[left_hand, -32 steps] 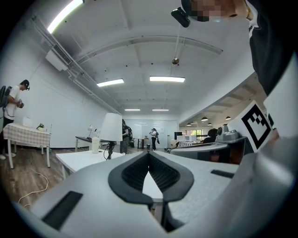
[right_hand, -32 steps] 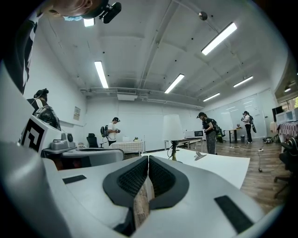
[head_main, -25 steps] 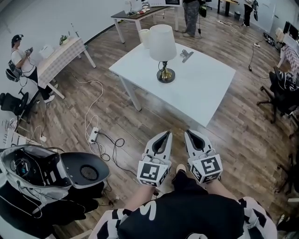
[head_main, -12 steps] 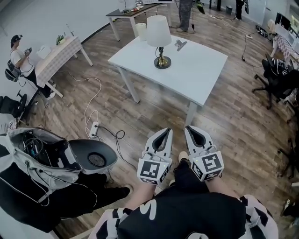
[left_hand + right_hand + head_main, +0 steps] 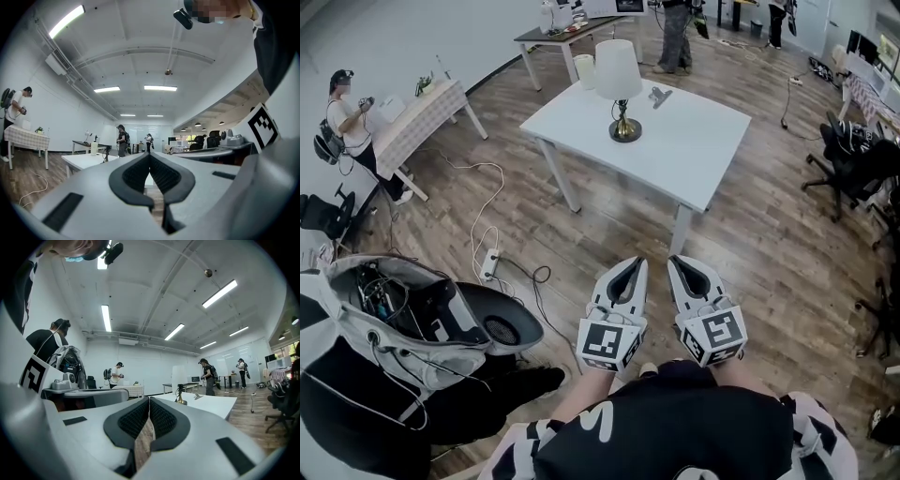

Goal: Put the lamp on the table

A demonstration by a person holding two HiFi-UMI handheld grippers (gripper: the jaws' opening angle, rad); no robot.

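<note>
The lamp (image 5: 619,72), with a white shade and a brass base, stands upright on the white table (image 5: 694,155) ahead of me. In the right gripper view the lamp (image 5: 179,378) appears small on the same table (image 5: 208,404). Both grippers are held side by side close to my body, over the wooden floor and well short of the table. My left gripper (image 5: 630,268) is shut with nothing in it, and its jaws meet in the left gripper view (image 5: 150,155). My right gripper (image 5: 682,266) is also shut and holds nothing, its pads pressed together (image 5: 149,402).
A metal clip (image 5: 659,95) and a white roll (image 5: 585,67) lie on the table near the lamp. A power strip (image 5: 487,268) with cables lies on the floor at left. A person wearing a backpack rig (image 5: 394,328) stands close at left. Office chairs (image 5: 853,155) stand at right.
The table and lamp look smaller and farther away, so I have backed off from them. Both grippers stay shut side by side. The person at left fills more of the view.
</note>
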